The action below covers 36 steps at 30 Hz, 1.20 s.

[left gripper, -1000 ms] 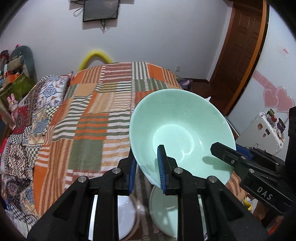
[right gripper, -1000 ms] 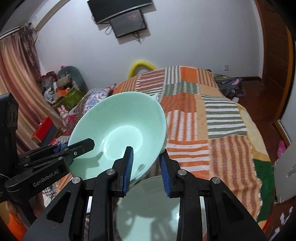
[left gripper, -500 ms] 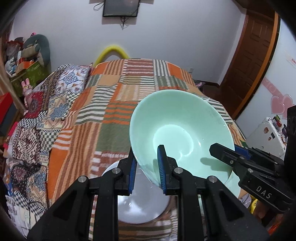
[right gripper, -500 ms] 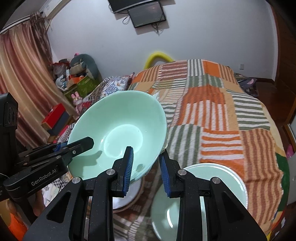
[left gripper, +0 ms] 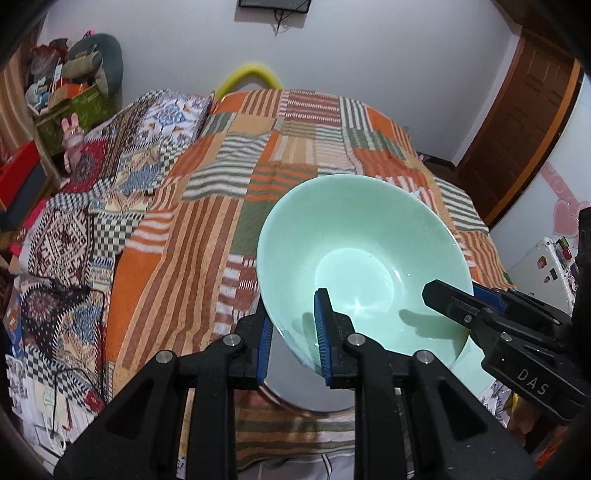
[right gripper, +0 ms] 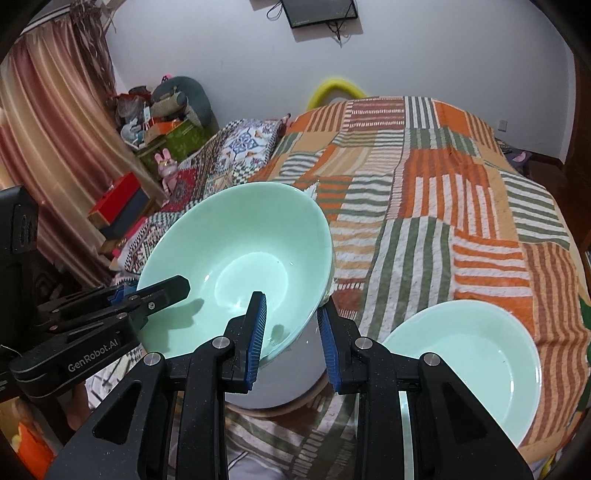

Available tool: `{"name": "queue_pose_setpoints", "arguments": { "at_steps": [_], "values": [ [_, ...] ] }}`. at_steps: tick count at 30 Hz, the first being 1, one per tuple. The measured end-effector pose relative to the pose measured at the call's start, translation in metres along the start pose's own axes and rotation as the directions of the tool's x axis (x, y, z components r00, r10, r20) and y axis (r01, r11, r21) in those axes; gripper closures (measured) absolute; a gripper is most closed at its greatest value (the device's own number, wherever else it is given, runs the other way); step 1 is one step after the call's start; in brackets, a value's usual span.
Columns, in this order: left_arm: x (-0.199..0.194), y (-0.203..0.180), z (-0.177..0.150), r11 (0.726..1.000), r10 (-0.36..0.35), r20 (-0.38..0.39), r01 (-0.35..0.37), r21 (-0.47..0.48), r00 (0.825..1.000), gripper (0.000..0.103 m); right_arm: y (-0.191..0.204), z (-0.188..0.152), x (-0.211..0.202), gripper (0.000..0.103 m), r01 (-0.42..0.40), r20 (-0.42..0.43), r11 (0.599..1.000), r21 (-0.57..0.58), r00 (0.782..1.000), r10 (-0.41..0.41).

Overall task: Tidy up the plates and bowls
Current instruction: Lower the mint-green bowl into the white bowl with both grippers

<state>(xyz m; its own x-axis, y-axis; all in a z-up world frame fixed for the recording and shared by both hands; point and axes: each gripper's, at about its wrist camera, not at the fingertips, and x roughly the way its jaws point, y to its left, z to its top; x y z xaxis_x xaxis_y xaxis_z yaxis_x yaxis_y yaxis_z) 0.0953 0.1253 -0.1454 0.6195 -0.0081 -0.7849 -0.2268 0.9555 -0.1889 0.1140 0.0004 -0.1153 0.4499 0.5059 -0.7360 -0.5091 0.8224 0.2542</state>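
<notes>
Mint-green bowl (left gripper: 354,258) held up over the bed (left gripper: 236,206), tilted, nothing inside but glare on its glossy base. Pinched at the near rim by the left gripper (left gripper: 293,334), 1 blue pad inside the wall and 1 outside, clamped onto the bowl. Gripped likewise on the opposite rim by the right gripper (right gripper: 290,330), its left pad inside the bowl and its right pad outside; in the right view that outer pad seems to stand a little off the wall, so firmness of contact there hard to judge, though the rim clearly sits between the 2 pads. Each gripper visible in the other's view, reaching in from the side with a fingertip over the bowl's rim. Directly beneath the bowl, a white plate (right gripper: 280,384) with a brownish edge lying on the patchwork quilt (right gripper: 443,206), mostly hidden by the bowl and grippers, contents not discernible. Just right of it in the right view, a mint-green plate (right gripper: 476,358) flat on the quilt, bare and shiny. Farther off: patterned blanket (left gripper: 110,192) along the left of the bed, boxes (right gripper: 122,206) and soft toys by the curtain (right gripper: 44,155), wall screen (right gripper: 321,13), wooden door (left gripper: 524,122) at right.
</notes>
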Motion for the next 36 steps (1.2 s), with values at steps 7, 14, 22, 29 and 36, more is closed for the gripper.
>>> {"name": "queue_pose_setpoints", "arguments": {
  "at_steps": [7,14,22,29,36],
  "values": [
    [0.017,0.009,-0.013,1.000,-0.003,-0.050,0.002,-0.018,0.999,0.082,0.004,-0.011,0.013,0.077,0.009,-0.052,1.000,0.001,0.999,-0.009],
    [0.033,0.010,-0.024,1.000,-0.002,-0.097,0.000,-0.019,0.995,0.082,0.001,-0.021,0.023,0.077,0.017,-0.096,1.000,0.014,0.995,-0.016],
    [0.051,0.016,-0.033,1.000,-0.006,-0.150,0.002,-0.029,0.989,0.082,0.000,-0.031,0.034,0.077,0.023,-0.143,0.999,0.030,0.990,-0.019],
    [0.058,0.013,-0.034,1.000,0.002,-0.158,-0.004,-0.014,0.987,0.082,-0.003,-0.036,0.039,0.077,0.030,-0.167,0.999,0.040,0.986,-0.023],
    [0.060,0.011,-0.034,1.000,0.021,-0.151,-0.021,0.004,0.988,0.082,-0.004,-0.036,0.039,0.076,0.021,-0.166,0.999,0.038,0.986,-0.015]
  ]
}}
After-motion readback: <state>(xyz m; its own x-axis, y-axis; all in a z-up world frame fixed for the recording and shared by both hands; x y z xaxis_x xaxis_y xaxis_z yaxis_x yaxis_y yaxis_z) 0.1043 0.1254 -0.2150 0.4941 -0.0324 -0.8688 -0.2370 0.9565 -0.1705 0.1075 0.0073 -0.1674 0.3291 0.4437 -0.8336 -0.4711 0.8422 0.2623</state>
